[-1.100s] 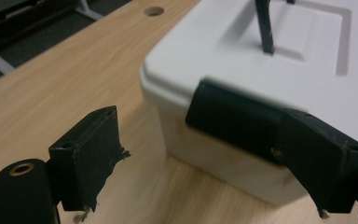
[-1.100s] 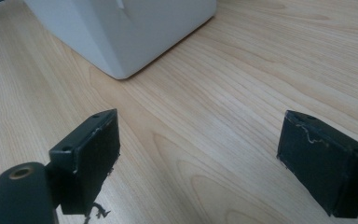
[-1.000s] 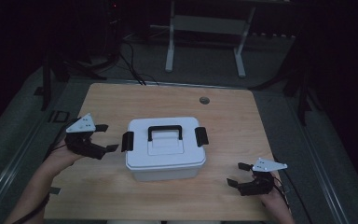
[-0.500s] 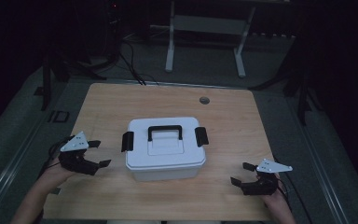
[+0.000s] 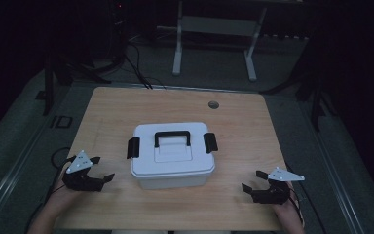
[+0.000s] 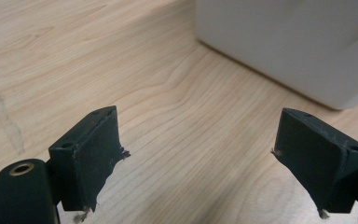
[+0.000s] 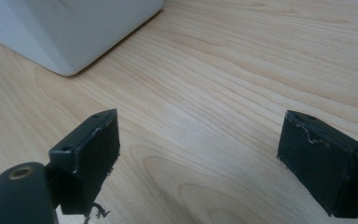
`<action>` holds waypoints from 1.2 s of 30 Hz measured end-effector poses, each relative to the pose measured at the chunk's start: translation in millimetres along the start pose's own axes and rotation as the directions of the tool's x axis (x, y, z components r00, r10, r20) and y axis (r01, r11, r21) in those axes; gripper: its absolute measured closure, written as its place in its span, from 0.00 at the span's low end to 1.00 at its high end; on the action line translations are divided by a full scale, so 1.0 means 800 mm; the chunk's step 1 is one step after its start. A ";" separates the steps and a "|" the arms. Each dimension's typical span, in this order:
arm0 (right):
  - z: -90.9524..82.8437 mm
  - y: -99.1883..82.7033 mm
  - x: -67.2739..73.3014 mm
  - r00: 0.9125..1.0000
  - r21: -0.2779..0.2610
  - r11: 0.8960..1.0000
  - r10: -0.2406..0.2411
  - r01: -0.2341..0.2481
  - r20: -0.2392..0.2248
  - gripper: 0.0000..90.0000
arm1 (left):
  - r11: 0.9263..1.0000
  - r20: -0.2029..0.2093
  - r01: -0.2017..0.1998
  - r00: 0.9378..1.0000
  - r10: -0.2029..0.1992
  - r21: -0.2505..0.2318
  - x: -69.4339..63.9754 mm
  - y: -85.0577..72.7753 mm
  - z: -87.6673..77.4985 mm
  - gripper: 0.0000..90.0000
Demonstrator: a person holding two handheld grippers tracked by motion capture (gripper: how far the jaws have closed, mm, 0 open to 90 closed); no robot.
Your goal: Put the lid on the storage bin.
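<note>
white lidded box (image 5: 172, 156) with black handle (image 5: 173, 138) and black side latches, lid on, sitting mid tabletop (image 5: 126, 105). left gripper (image 5: 99, 169) low by the near left edge, just left of the box, jaws wide apart with nothing between, bare wood under them in the left gripper view, box corner (image 6: 289, 42) ahead to the right. right gripper (image 5: 254, 181) near the front right edge, apart from the box, jaws wide and empty too, box corner (image 7: 65, 28) up left in the right gripper view. small round hole (image 5: 214, 104) in the far tabletop
</note>
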State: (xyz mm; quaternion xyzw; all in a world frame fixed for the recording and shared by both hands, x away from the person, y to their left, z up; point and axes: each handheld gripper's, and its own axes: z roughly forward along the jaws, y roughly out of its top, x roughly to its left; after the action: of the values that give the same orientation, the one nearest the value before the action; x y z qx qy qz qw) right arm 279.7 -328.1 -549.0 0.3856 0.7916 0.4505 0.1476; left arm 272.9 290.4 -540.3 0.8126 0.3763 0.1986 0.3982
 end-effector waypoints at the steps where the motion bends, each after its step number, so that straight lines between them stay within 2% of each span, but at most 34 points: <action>1: 0.000 0.000 0.000 1.000 -0.003 1.000 0.003 -0.003 0.005 0.14 | 1.000 -0.023 -0.002 1.000 0.002 0.000 0.000 -0.002 0.002 0.16; 4: 0.000 0.000 0.000 1.000 -0.013 1.000 0.007 -0.007 0.022 0.14 | 1.000 -0.041 0.017 0.999 -0.017 0.005 0.000 -0.003 0.003 0.16; 7: -0.001 -0.002 -0.001 0.998 -0.028 0.999 0.021 -0.020 0.055 0.14 | 0.999 -0.066 0.051 0.996 -0.052 -0.020 -0.001 -0.008 0.005 0.16; 8: -0.001 -0.003 -0.002 0.998 -0.033 0.999 0.028 -0.026 0.058 0.14 | 0.998 -0.083 0.054 0.995 -0.056 -0.024 -0.003 -0.010 0.007 0.16; 11: -0.002 -0.003 -0.003 0.996 -0.044 0.998 0.041 -0.038 0.073 0.14 | 0.998 -0.093 0.052 0.994 -0.054 -0.023 -0.005 -0.012 0.008 0.16; 13: -0.002 -0.003 -0.003 0.996 -0.044 0.998 0.044 -0.041 0.081 0.14 | 0.999 -0.129 0.046 0.990 -0.049 -0.021 -0.008 -0.014 0.010 0.16; 15: -0.002 -0.004 -0.003 0.994 -0.051 0.998 0.049 -0.045 0.100 0.14 | 0.997 -0.157 0.063 0.985 -0.068 -0.036 -0.009 -0.016 0.009 0.16; 17: -0.001 -0.005 -0.003 0.991 -0.055 0.997 0.053 -0.047 0.119 0.14 | 0.995 -0.167 0.087 0.981 -0.095 -0.054 -0.009 -0.018 0.009 0.16; 20: -0.002 -0.005 -0.004 0.988 -0.063 0.997 0.060 -0.052 0.139 0.14 | 0.994 -0.173 0.093 0.980 -0.102 -0.059 -0.010 -0.019 0.008 0.16; 23: -0.001 -0.006 -0.004 0.986 -0.062 0.997 0.061 -0.052 0.158 0.14 | 0.991 -0.203 0.109 0.972 -0.122 -0.077 -0.010 -0.021 0.006 0.16; 26: 0.000 -0.008 -0.002 0.984 -0.053 0.998 0.053 -0.044 0.172 0.14 | 0.987 -0.249 0.127 0.957 -0.148 -0.100 -0.010 -0.022 0.001 0.15; 27: 0.000 -0.008 -0.002 0.984 -0.055 0.997 0.054 -0.045 0.171 0.14 | 0.986 -0.275 0.131 0.949 -0.154 -0.100 -0.010 -0.023 0.000 0.15; 29: 0.000 -0.008 -0.002 0.983 -0.059 0.997 0.061 -0.052 0.174 0.14 | 0.983 -0.303 0.147 0.937 -0.174 -0.108 -0.009 -0.025 -0.003 0.15; 31: -0.001 -0.008 -0.003 0.982 -0.066 0.996 0.071 -0.060 0.176 0.14 | 0.978 -0.343 0.169 0.918 -0.201 -0.120 -0.008 -0.028 -0.006 0.15; 32: -0.001 -0.008 -0.003 0.981 -0.068 0.996 0.077 -0.065 0.178 0.14 | 0.975 -0.351 0.176 0.912 -0.212 -0.133 -0.008 -0.029 -0.007 0.15; 33: -0.001 -0.008 -0.003 0.981 -0.069 0.995 0.078 -0.066 0.177 0.14 | 0.975 -0.351 0.176 0.912 -0.212 -0.133 -0.008 -0.029 -0.007 0.15; 34: -0.001 -0.008 -0.003 0.981 -0.068 0.995 0.079 -0.068 0.175 0.14 | 0.971 -0.379 0.188 0.896 -0.231 -0.148 -0.009 -0.031 -0.010 0.15; 36: -0.001 -0.008 -0.004 0.982 -0.063 0.996 0.079 -0.069 0.171 0.14 | 0.968 -0.403 0.189 0.883 -0.241 -0.166 -0.011 -0.032 -0.012 0.15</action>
State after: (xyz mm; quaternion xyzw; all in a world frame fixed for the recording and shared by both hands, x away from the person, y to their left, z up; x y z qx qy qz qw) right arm 278.1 -332.7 -554.5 0.4481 0.7477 0.4428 0.2100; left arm 249.7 298.4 -555.1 0.6780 0.5281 0.3461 0.3763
